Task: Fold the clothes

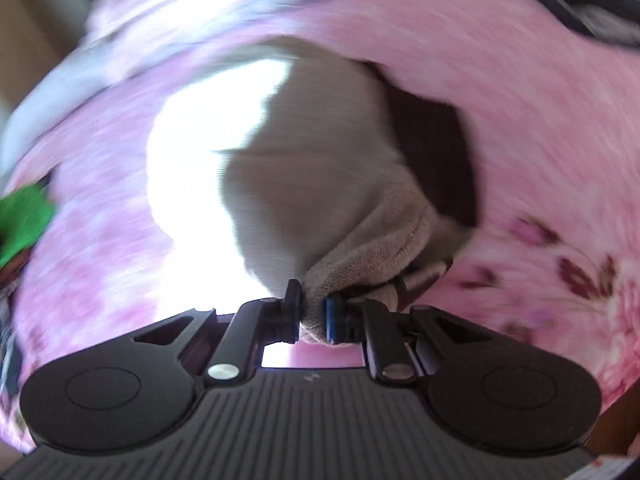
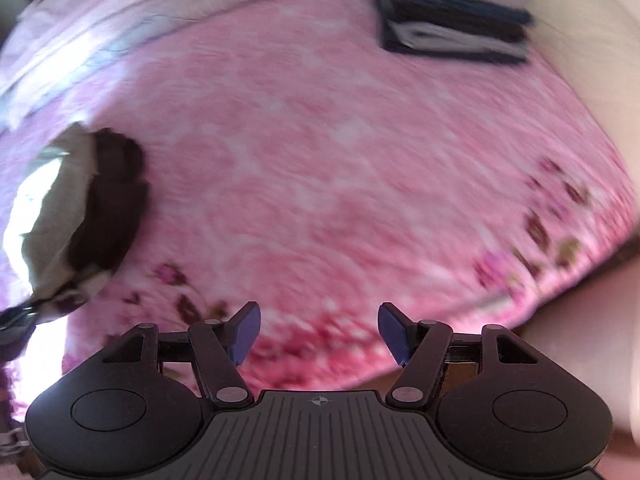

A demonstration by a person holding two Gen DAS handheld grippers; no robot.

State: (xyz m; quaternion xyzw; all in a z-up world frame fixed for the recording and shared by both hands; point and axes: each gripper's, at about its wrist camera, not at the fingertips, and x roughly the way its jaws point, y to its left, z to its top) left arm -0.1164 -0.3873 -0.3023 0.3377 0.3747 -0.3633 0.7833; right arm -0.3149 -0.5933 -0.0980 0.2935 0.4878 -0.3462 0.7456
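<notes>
Holding: your left gripper [image 1: 313,312] is clamped on a bunched corner of the beige garment [image 1: 320,168], near edge of the bed.
Garment: beige knit with a dark brown part [image 1: 436,168] at its right; it lies spread on the pink blanket [image 1: 540,120], left of centre, sunlit on its left side. In the right wrist view it sits far left [image 2: 60,208].
Right gripper [image 2: 319,330]: jaws apart, nothing between them, over bare blanket, well right of the garment.
Stack: folded dark and grey items [image 2: 452,20] at the far right of the bed; you seem to have finished those, judging by how squarely they are piled.
Other: a green item [image 1: 20,220] at the left edge, too blurred to name.
Progress: this garment looks unfolded; only the first corner is taken.
Left: you likely need a second corner in your right gripper, then the folds, then the stack.
</notes>
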